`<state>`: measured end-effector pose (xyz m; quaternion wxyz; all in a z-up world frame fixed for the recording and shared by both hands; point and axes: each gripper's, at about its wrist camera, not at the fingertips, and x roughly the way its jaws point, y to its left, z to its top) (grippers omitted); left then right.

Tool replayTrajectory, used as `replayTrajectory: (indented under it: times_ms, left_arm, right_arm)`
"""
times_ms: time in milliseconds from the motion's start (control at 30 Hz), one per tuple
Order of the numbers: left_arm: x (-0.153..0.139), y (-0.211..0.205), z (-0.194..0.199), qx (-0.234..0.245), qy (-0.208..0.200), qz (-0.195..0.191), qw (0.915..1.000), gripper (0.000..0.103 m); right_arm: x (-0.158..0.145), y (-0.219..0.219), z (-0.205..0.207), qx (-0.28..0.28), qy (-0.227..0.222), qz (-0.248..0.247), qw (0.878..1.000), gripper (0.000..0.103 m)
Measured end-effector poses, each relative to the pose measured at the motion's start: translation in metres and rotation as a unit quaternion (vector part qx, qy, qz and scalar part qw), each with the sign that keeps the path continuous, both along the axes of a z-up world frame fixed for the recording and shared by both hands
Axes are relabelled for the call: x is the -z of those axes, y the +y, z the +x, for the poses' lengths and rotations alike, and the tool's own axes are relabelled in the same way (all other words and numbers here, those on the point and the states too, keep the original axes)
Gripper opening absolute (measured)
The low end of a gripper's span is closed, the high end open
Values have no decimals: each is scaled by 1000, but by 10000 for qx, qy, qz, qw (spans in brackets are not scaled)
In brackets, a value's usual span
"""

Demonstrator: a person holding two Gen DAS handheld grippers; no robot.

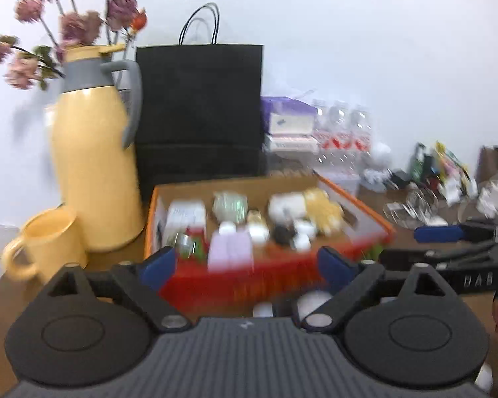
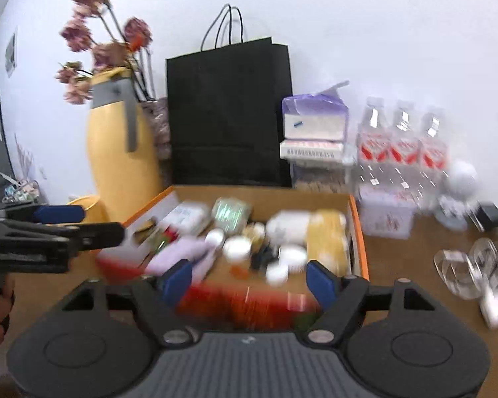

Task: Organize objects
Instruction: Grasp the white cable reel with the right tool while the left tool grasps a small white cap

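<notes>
On the brown wooden table (image 1: 116, 258) stands a cardboard box (image 1: 235, 189) of small jars; the left gripper (image 1: 249, 265) and right gripper (image 2: 250, 280) are both released, grasping nothing.

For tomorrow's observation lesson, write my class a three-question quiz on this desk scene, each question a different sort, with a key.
1. True or false: the left gripper holds a bottle.
2. What stands directly behind the open box? A) black paper bag B) water bottles C) glasses
3. What colour are the jug and the mug?

Key: 1 false, its jaws stand open and empty; 2 A; 3 yellow.
</notes>
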<state>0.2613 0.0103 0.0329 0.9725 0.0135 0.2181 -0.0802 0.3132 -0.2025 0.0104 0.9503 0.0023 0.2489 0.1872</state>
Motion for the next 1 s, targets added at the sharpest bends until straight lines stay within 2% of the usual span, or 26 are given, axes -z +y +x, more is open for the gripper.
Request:
replayTrajectory:
  times_ms: [33, 133, 167, 233, 300, 367, 500, 667, 733, 833, 933, 1000]
  left_arm:
    - [5, 1, -27, -21, -81, 102, 9999, 101]
    - [20, 1, -86, -140, -111, 299, 9994, 103]
    - [26, 3, -103, -183, 46, 230, 9996, 103]
    - [38, 7, -127, -242, 531, -213, 9981, 103]
    - [45, 8, -142, -248, 819, -419, 9954, 103]
    - [49, 4, -149, -297, 818, -255, 9959, 103]
    - [50, 1, -146, -285, 724, -35, 9970, 103]
    - [46, 2, -125, -140, 498, -182, 9985, 103]
    - [44, 1, -104, -32, 353, -54, 9994, 101]
    - [43, 2, -55, 106, 287, 216, 9993, 89]
    - [51, 8, 7, 388, 563, 175, 9975, 81]
    - [62, 8, 47, 636, 864, 235, 9940, 70]
  right_arm:
    - [5, -3, -18, 34, 3, -22, 10000, 83]
    - [22, -8, -75, 242, 130, -170, 9995, 85]
    - [28, -11, -94, 252, 191, -154, 9994, 85]
    - [37, -16, -132, 241, 396, 74, 9989, 85]
    - [47, -22, -159, 170, 793, 469, 9956, 85]
    - [52, -23, -177, 52, 1077, 674, 9919, 84]
    - [50, -16, -191, 147, 843, 247, 9960, 84]
    - [36, -19, -178, 261, 522, 291, 9979, 83]
    - [29, -15, -162, 129, 411, 192, 9989, 72]
    - [16, 1, -130, -75, 58, -33, 9999, 69]
    - [8, 23, -85, -341, -82, -60, 9994, 66]
    - [11, 44, -46, -594, 69, -43, 9982, 65]
